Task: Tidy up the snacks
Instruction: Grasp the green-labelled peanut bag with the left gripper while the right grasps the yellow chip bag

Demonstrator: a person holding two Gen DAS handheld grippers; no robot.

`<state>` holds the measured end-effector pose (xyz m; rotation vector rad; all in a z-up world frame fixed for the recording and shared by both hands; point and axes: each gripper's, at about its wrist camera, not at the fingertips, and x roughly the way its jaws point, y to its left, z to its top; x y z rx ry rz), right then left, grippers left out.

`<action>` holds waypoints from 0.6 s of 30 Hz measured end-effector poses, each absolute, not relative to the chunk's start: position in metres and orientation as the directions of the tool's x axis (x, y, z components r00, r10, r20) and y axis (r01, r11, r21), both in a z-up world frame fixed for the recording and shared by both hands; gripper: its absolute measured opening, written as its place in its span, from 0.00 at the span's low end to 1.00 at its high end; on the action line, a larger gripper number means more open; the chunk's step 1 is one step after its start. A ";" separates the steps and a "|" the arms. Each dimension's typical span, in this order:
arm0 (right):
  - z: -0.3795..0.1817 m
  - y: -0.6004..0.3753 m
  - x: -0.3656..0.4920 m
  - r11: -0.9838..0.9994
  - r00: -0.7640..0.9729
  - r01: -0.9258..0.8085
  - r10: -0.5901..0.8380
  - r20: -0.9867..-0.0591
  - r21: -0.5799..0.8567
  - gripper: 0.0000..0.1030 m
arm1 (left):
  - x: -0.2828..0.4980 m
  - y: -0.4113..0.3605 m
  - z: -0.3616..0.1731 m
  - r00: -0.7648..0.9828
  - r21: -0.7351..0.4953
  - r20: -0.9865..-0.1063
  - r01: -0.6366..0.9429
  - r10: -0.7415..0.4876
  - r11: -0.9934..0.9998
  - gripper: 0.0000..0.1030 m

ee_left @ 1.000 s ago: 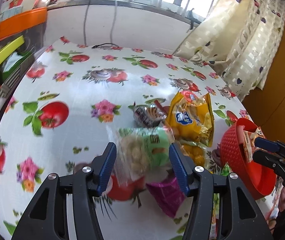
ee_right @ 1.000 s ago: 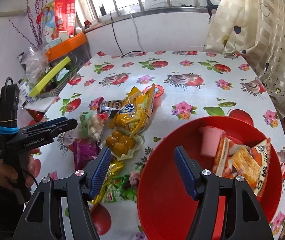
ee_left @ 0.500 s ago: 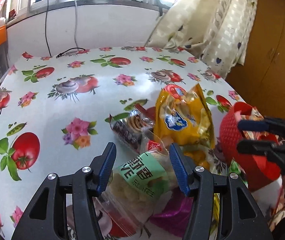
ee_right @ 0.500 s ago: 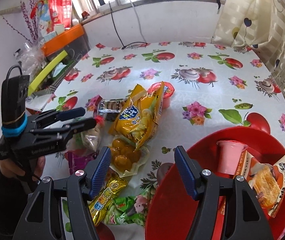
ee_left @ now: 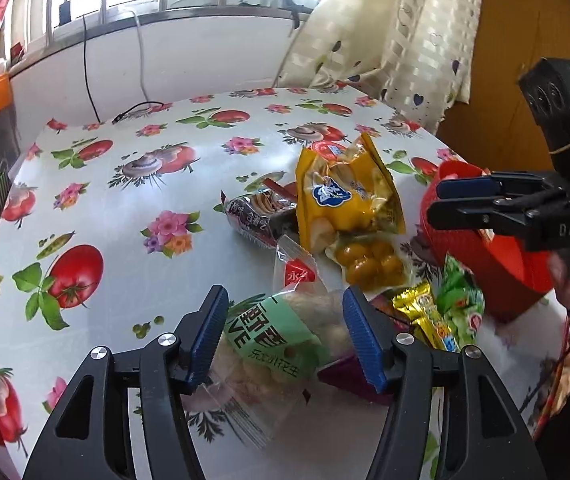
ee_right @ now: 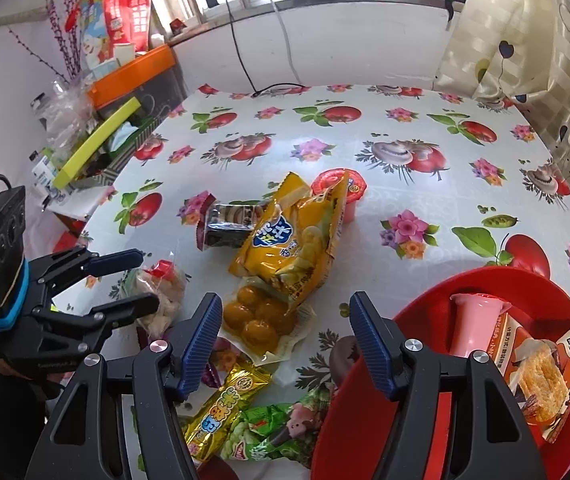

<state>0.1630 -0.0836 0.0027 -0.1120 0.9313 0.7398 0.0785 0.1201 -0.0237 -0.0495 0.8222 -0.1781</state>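
Observation:
My left gripper (ee_left: 285, 336) is open, its jaws on either side of a clear peanut bag with a green label (ee_left: 281, 340); I cannot tell if they touch it. The bag also shows in the right wrist view (ee_right: 161, 296) between the left fingers (ee_right: 125, 308). My right gripper (ee_right: 285, 340) is open and empty, above a pack of yellow chestnuts (ee_right: 257, 320), beside the red basket (ee_right: 365, 432). The basket holds a pink cup (ee_right: 473, 324) and an orange snack pack (ee_right: 541, 376). A big yellow chip bag (ee_right: 293, 236) lies mid-table.
A dark biscuit pack (ee_right: 229, 224), a red jelly cup (ee_right: 341, 188), a gold packet (ee_right: 221, 412), a green packet (ee_right: 273, 432) and a purple packet (ee_left: 349, 376) lie around. Cluttered boxes (ee_right: 117, 120) stand at the left table edge. A curtain (ee_right: 525, 40) hangs at the right.
My left gripper has swung right and closer around the peanut bag, which now lies between its open jaws. My right gripper has drawn back left from the basket.

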 end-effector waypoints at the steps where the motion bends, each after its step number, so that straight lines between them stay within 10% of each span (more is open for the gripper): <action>1: 0.002 -0.084 0.162 0.752 0.372 -0.622 0.530 -0.762 0.219 0.62 | 0.077 0.121 -0.024 0.667 -0.114 -0.723 0.141 -0.179 0.983 0.59; 18: 0.005 -0.083 0.156 0.745 0.372 -0.629 0.539 -0.755 0.222 0.62 | 0.068 0.108 -0.033 0.683 0.110 -0.725 0.246 -0.092 0.963 0.61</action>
